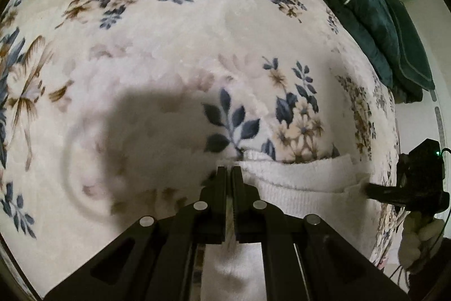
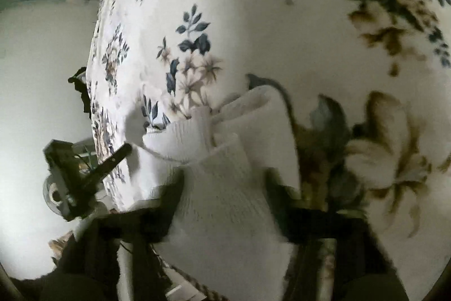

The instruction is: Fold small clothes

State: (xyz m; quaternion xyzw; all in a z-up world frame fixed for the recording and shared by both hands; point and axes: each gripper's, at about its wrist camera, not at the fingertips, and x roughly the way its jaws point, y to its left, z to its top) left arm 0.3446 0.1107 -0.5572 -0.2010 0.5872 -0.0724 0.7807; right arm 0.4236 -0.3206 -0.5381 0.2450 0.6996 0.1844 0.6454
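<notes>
I see the left gripper [image 1: 231,169] clamped on the white ribbed knit garment [image 1: 293,188] at lower centre — lying on the cream floral fleece blanket [image 1: 169,47]. Right gripper [image 1: 369,189] grips its far edge — jaw gap unclear.

The blanket [image 1: 174,52] is cream with blue leaves and brown flowers. The knit cloth [image 1: 296,188] is white. At the blanket's far right edge, the folded pile [image 1: 375,27] looks dark green, maybe with thin pale lines.
</notes>
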